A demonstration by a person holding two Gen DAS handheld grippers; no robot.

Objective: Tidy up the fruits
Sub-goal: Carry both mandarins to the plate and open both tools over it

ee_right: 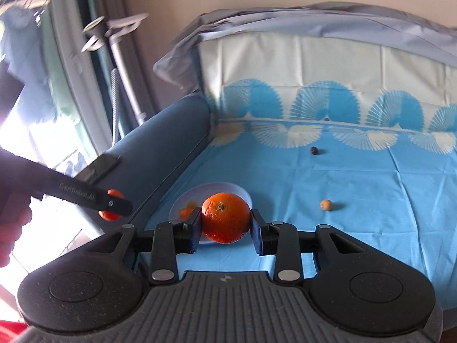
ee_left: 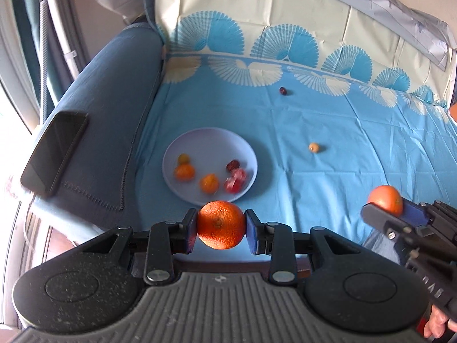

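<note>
**Two oranges held above the plate**

The left hand-held gripper (ee_left: 220,225) is clamped on a round dimpled orange (ee_left: 221,224); the right hand-held gripper (ee_right: 225,223) grips a second round orange (ee_right: 225,217). Beyond, a pale lavender round plate (ee_left: 211,140) on the blue patterned cloth (ee_left: 357,177) holds three small orange fruits and some red ones.

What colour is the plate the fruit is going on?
The plate is pale lilac, almost light blue, plain without pattern; the left wrist view shows it best.
</note>
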